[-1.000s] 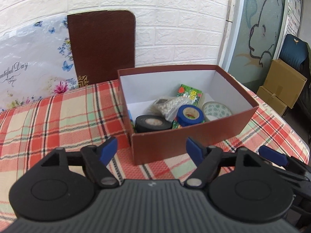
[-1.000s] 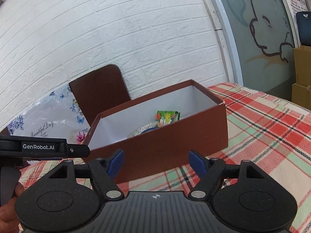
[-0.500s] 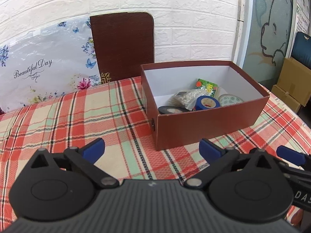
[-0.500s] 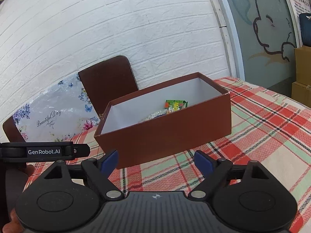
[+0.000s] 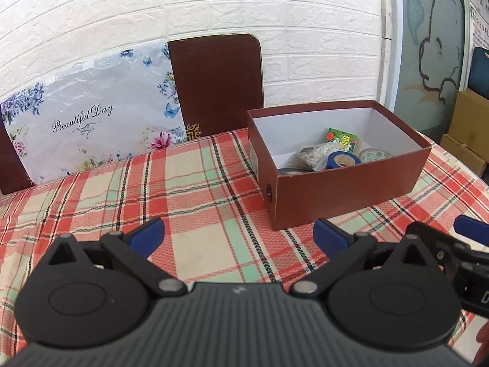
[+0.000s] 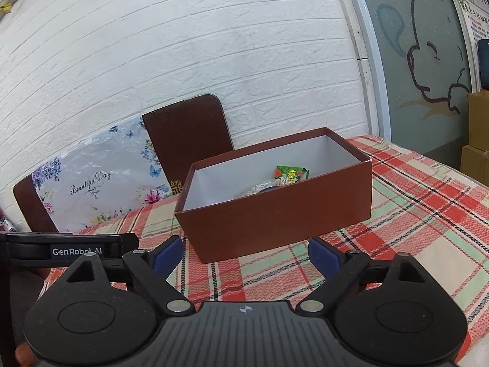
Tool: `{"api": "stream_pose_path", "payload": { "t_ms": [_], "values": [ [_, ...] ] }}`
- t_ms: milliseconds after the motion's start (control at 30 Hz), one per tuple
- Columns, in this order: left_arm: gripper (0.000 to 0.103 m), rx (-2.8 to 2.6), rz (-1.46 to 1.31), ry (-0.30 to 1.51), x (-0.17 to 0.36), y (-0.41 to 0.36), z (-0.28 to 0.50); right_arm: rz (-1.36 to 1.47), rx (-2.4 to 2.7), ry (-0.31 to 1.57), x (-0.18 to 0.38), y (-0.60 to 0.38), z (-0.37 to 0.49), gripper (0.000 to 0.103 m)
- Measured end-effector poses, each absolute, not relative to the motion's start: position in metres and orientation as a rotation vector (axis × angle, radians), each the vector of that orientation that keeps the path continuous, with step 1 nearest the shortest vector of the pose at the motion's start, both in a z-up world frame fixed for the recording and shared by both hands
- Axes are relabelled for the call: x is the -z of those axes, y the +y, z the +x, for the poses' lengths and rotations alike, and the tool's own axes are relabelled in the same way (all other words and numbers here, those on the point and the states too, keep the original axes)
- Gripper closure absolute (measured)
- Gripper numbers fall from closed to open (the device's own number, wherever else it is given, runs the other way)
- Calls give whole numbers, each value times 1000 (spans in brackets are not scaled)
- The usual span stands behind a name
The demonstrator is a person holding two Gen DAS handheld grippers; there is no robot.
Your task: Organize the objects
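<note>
Fingers of both grippers spread and bare, box ahead and well apart from them.

Left gripper hangs over the plaid worktop with its fingers released wide and nothing between them; the right gripper has its jaws opening, also with nothing in them. Beyond lies the brown box, forward and to the right of the left gripper, nearly straight ahead of the right one, its long axis running slantwise away toward the wall. Inside sit a black tape roll, a blue tape roll, a bag of pale beads, a green packet and a patterned round tin. By my judgement the right gripper is the nearer, and no loose object remains on the visible cloth.
</note>
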State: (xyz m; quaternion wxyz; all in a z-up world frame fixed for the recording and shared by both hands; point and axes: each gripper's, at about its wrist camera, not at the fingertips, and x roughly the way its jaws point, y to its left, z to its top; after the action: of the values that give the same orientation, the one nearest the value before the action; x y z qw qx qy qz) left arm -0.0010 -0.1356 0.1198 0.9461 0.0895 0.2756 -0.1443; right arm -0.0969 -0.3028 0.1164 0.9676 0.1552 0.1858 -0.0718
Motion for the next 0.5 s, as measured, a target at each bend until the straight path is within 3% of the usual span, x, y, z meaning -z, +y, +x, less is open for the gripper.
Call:
{"api": "stream_pose_path", "payload": {
  "t_ms": [500],
  "values": [
    [0,215,170,637,-112,-126,13,314,106,409,-112,-300,-71,13]
  ]
}}
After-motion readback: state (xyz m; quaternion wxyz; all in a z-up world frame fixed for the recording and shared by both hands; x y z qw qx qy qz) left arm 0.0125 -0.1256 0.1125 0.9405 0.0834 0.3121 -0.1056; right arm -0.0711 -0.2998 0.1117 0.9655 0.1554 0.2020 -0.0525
